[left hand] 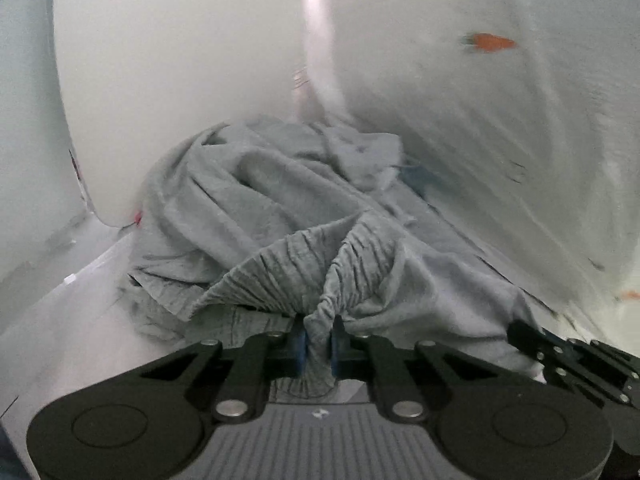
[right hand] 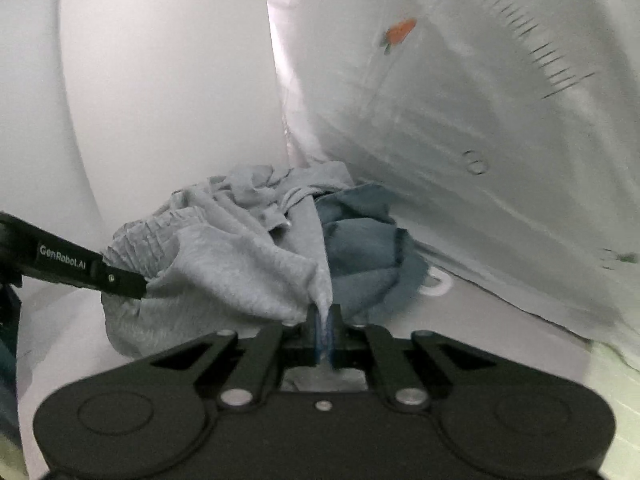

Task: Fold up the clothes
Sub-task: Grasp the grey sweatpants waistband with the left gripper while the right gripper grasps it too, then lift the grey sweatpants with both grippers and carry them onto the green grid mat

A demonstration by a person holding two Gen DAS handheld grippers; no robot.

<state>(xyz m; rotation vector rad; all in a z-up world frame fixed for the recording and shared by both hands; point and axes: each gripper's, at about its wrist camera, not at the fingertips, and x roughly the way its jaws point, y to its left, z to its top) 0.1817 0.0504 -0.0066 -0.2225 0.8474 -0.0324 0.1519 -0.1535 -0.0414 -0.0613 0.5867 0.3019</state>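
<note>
Left wrist view: each hand-held gripper, left (left hand: 318, 338) and right (right hand: 325, 330), is clamped on the crumpled grey garment (left hand: 256, 208), so folding has barely begun.

The pale sheet (left hand: 500, 128) at two o'clock was smeared by motion blur, so its small orange print (left hand: 490, 42) and the dark marks beside it could not be made out. In the right wrist view the tick marks (right hand: 536, 48) at one o'clock were streaked beyond reading. The blue garment (right hand: 360, 248) lay mostly hidden behind the grey garment (right hand: 224, 264). At nine o'clock the other gripper's arm (right hand: 60, 260) was cut off by the edge.
</note>
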